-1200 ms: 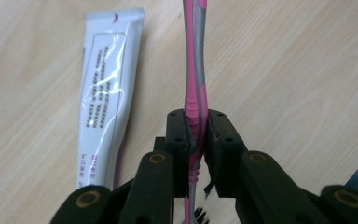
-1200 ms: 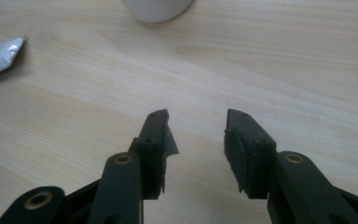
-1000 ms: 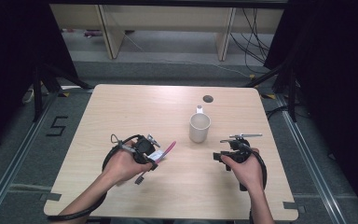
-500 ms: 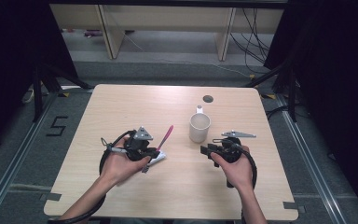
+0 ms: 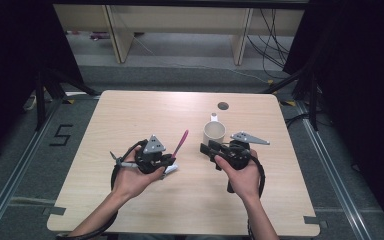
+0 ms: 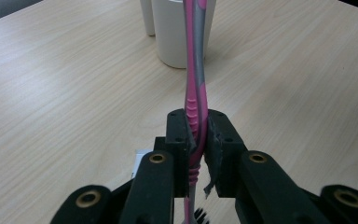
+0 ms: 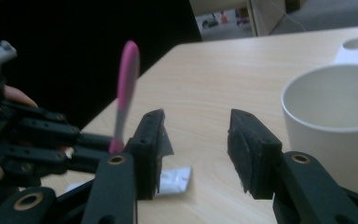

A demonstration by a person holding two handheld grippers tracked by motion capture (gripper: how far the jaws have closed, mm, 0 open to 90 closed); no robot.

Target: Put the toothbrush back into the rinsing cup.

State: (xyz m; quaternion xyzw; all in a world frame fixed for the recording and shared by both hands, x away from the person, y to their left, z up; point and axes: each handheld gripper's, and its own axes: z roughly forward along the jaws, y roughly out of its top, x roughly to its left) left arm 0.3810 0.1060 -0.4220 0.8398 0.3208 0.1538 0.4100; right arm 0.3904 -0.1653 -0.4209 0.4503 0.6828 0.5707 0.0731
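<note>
Toothbrush [image 6: 195, 93] clamped in left gripper [image 6: 198, 135]; right gripper [image 7: 196, 140] opening, empty.

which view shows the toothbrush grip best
The left gripper view: the pink toothbrush sits clamped between the left gripper pads. The high view shows it small; the right gripper view shows its handle end, blurred.
</note>
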